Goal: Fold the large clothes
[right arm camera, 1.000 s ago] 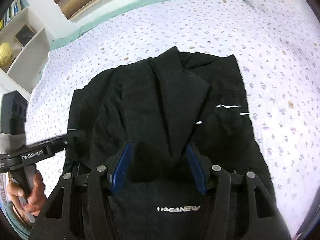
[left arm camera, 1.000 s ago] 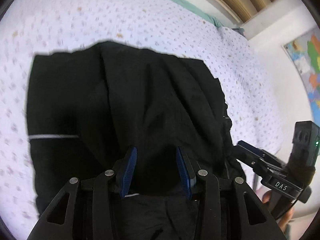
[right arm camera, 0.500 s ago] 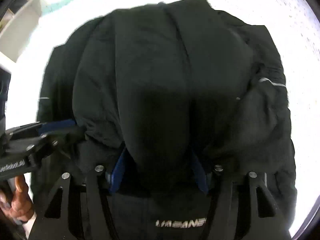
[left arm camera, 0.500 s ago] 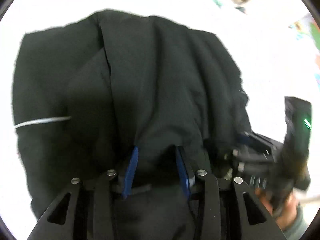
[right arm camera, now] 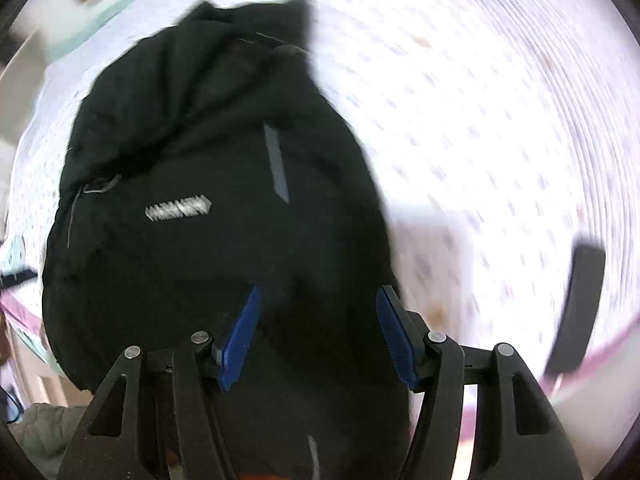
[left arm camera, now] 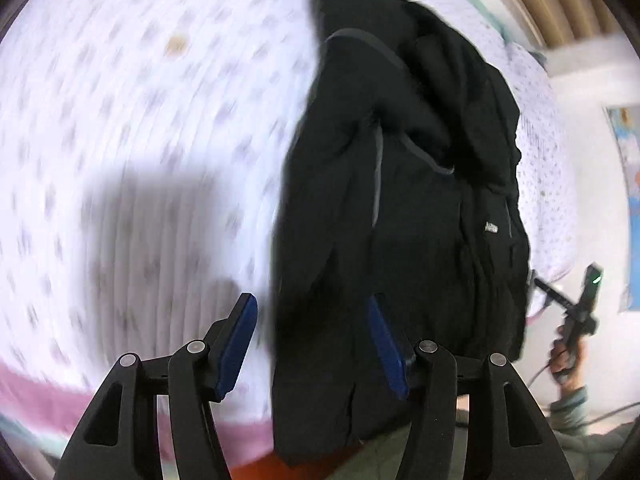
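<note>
Left wrist view. White bedsheet [left arm camera: 140, 120] with small dotted print across the left and top of the frame, heavily motion-blurred; pink band [left arm camera: 40, 396] along its lower-left edge. Wooden slats [left arm camera: 560, 0] in the upper right corner, pale wall with a coloured map [left arm camera: 632, 200] at the right edge. Black jacket [left arm camera: 400, 220] spread lengthwise on the sheet from top centre to bottom centre, thin grey piping on its upper half, small pale label at centre right. Left gripper [left arm camera: 310, 300] at bottom centre, jaws parted about halfway and just now opening. Picture-left blue pad [left arm camera: 236, 344] clear of the cloth over bare sheet, picture-right pad overlapping the jacket's lower part, the jacket's left edge lying between the two. Right gripper [left arm camera: 576, 304] small at the lower right, gripped by a hand [left arm camera: 564, 356] in a grey-green sleeve; its jaws too small to read here.

Right wrist view. Same dotted bedsheet [right arm camera: 500, 120] filling the right half, blurred into arcs. Jacket [right arm camera: 220, 220] filling the left and centre, silver logo [right arm camera: 178, 208] at centre left, grey stripe [right arm camera: 276, 164] above centre. Right gripper [right arm camera: 320, 290] at bottom centre, jaws about half apart with black cloth filling the gap between the blue pads; pressing or merely hovering, cannot tell through the blur.
</note>
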### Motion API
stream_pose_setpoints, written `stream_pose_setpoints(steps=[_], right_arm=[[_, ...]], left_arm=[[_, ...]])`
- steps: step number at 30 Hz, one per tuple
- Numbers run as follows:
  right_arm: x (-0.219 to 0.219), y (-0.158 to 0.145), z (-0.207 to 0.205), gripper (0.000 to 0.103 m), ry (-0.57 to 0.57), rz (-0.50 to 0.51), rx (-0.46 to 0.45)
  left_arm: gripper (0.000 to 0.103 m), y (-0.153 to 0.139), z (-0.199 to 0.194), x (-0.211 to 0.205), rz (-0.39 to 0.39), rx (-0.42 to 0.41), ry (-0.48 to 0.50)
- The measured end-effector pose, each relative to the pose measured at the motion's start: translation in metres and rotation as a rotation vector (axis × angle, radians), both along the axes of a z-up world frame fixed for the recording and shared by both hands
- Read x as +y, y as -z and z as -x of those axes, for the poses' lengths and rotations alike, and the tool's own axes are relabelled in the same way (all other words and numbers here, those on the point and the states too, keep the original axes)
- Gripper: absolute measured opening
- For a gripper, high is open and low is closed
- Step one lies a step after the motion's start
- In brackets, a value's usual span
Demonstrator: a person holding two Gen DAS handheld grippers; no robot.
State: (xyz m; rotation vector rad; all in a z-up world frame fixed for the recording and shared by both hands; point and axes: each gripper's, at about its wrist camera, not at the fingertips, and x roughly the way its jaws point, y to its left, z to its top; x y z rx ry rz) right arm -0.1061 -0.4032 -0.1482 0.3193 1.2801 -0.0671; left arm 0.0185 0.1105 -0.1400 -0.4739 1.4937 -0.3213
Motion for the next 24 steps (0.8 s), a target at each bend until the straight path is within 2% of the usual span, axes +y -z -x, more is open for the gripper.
stream_pose_setpoints(steps=[2, 6, 10, 13, 14, 15, 17, 19, 20, 22, 24], right_arm=[[-0.014, 0.015, 0.018, 0.063, 0.052, -0.04, 0.035], [-0.027, 0.04, 0.041, 0.062, 0.121, -0.087, 0.104], [-0.026, 0.054, 0.051, 0.055, 0.124, -0.12, 0.13], [-0.013, 0.061, 0.051, 0.045, 0.08, -0.099, 0.158], [-0.008, 0.06, 0.05, 0.044, 0.058, -0.095, 0.157], [-0.002, 0.058, 0.048, 0.043, 0.04, -0.105, 0.151], [0.004, 0.044, 0.046, 0.043, 0.003, -0.222, 0.077], [0.006, 0.035, 0.043, 0.043, -0.01, -0.301, 0.008], [0.006, 0.035, 0.042, 0.043, -0.006, -0.339, -0.023], [0.006, 0.044, 0.035, 0.043, 0.02, -0.396, -0.045], [0.013, 0.06, 0.028, 0.043, 0.043, -0.396, -0.011]], left_arm=[[0.059, 0.01, 0.013, 0.002, 0.05, 0.04, -0.014], [0.059, 0.022, 0.028, -0.012, 0.031, 0.072, 0.03], [0.059, 0.021, 0.026, -0.025, 0.026, 0.069, 0.075], [0.059, 0.014, 0.021, -0.046, 0.061, 0.05, 0.142], [0.06, 0.01, 0.019, -0.047, 0.094, 0.04, 0.165], [0.061, 0.005, 0.016, -0.052, 0.167, 0.022, 0.173], [0.061, 0.001, 0.011, -0.055, 0.291, -0.005, 0.146], [0.061, 0.007, 0.002, -0.048, 0.433, -0.02, 0.045], [0.061, 0.015, -0.002, -0.045, 0.45, -0.01, -0.009], [0.061, 0.035, -0.005, -0.042, 0.409, 0.025, -0.071], [0.061, 0.047, 0.0, -0.047, 0.328, 0.059, -0.052]])
